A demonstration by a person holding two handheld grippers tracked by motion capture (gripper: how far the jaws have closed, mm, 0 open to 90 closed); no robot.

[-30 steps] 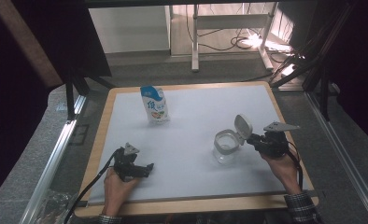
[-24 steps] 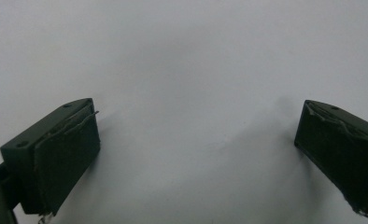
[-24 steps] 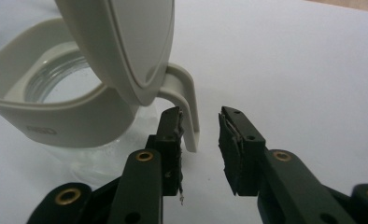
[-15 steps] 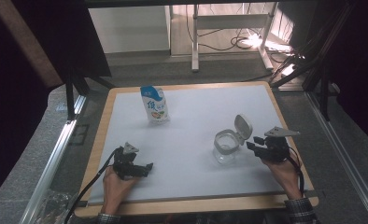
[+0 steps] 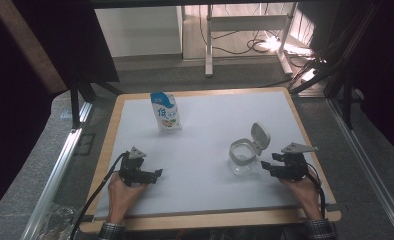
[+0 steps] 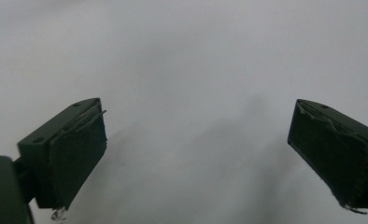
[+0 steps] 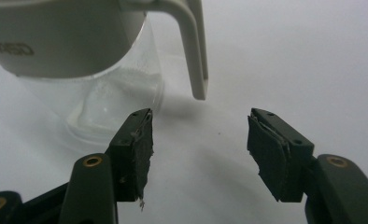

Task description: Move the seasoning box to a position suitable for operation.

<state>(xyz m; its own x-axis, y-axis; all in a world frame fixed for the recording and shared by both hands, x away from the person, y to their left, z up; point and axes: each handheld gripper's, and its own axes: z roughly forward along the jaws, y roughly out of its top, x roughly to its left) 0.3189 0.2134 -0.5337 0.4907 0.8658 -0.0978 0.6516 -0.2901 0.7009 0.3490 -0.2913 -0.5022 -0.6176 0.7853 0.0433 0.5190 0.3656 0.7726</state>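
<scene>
A clear glass jar (image 5: 242, 159) with a grey collar stands on the white board (image 5: 210, 125), its flip lid (image 5: 260, 136) tilted open. My right gripper (image 5: 265, 167) rests just right of the jar, open, nothing between its jaws. In the right gripper view the jar (image 7: 86, 70) is close ahead at left, with the lid's hinge arm (image 7: 194, 46) hanging down, and my right gripper (image 7: 198, 140) is short of it. A white and blue pouch (image 5: 166, 113) stands upright at the back left. My left gripper (image 5: 155, 175) lies at the front left, open and empty, over bare board (image 6: 196, 70).
The board has a wooden rim (image 5: 210, 219) and lies on a grey surface. Metal rails (image 5: 60, 165) run along both sides. A cable (image 5: 97, 192) trails from the left gripper. Behind the board stand a white frame's legs (image 5: 209, 45) and floor cables.
The right gripper has drawn back a little from the jar toward the front right. The left gripper, jar and pouch have stayed where they were.
</scene>
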